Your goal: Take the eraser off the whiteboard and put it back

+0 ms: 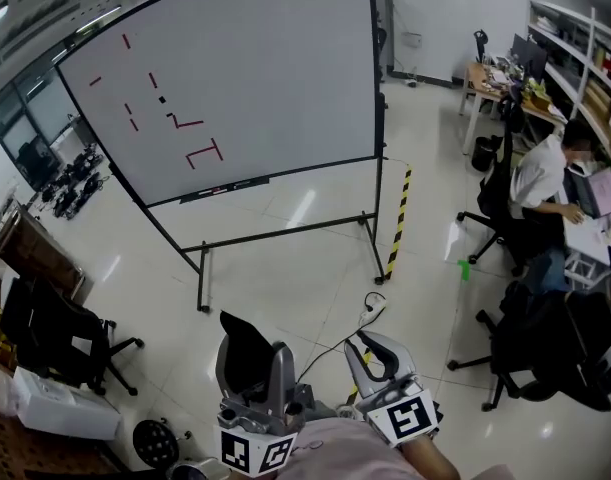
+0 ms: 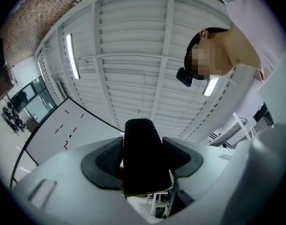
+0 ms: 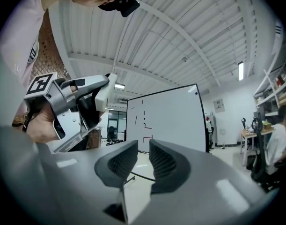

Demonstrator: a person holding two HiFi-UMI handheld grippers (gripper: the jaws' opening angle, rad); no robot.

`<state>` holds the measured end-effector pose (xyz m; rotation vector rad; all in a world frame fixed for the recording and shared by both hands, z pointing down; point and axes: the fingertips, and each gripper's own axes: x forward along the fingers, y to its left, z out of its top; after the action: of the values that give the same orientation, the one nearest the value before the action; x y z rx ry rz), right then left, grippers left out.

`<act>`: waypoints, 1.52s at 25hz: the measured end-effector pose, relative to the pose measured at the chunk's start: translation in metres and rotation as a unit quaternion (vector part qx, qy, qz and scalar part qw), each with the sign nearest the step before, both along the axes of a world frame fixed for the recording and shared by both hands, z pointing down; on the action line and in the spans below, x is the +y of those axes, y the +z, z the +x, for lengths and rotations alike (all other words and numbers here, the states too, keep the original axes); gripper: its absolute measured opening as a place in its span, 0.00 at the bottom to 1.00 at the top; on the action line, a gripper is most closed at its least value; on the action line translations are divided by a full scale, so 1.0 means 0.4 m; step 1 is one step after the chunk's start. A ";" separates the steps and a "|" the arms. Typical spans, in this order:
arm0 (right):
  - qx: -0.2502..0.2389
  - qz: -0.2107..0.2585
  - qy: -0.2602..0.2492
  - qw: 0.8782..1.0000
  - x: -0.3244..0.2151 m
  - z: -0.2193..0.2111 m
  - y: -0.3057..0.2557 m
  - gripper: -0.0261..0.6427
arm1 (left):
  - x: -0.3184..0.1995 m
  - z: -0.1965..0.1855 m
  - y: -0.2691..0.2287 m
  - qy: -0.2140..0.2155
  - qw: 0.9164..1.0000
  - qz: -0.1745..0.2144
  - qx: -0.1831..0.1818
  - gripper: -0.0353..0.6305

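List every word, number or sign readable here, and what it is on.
No text can be read.
whiteboard: red strokes only, no legible letters.
wall notice: too small to read.
left gripper and right gripper: square marker patterns, no words.
eraser: no print visible.

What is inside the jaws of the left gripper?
A black eraser, clamped between the left gripper's pads. The eraser itself covers the pads' inner faces, so the contact cannot be seen.
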<state>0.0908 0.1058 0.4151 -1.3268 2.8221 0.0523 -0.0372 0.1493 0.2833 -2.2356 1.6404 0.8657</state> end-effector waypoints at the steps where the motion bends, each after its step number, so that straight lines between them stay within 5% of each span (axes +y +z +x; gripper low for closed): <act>1: -0.005 0.000 -0.005 1.000 0.007 -0.010 0.000 0.15 | 0.009 -0.004 0.000 0.001 1.000 0.004 0.000 0.46; 6: -0.010 0.001 -0.018 1.000 0.028 -0.042 -0.006 0.15 | 0.061 -0.015 -0.015 0.000 0.999 0.038 -0.001 0.46; 15: -0.019 0.002 -0.023 1.000 0.042 -0.070 -0.013 0.15 | 0.064 -0.051 0.006 -0.017 0.999 0.028 0.002 0.46; 21: -0.015 0.003 -0.029 0.999 0.036 -0.078 -0.017 0.15 | 0.044 -0.035 0.040 -0.040 0.998 0.014 -0.044 0.46; 38: -0.011 0.021 -0.054 0.998 -0.148 -0.114 -0.011 0.15 | -0.164 -0.053 0.082 -0.068 0.995 -0.003 -0.068 0.46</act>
<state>0.0452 0.0465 0.4106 -1.1574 2.8519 0.0931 -0.0582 0.0836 0.3162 -2.1068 1.7096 0.6617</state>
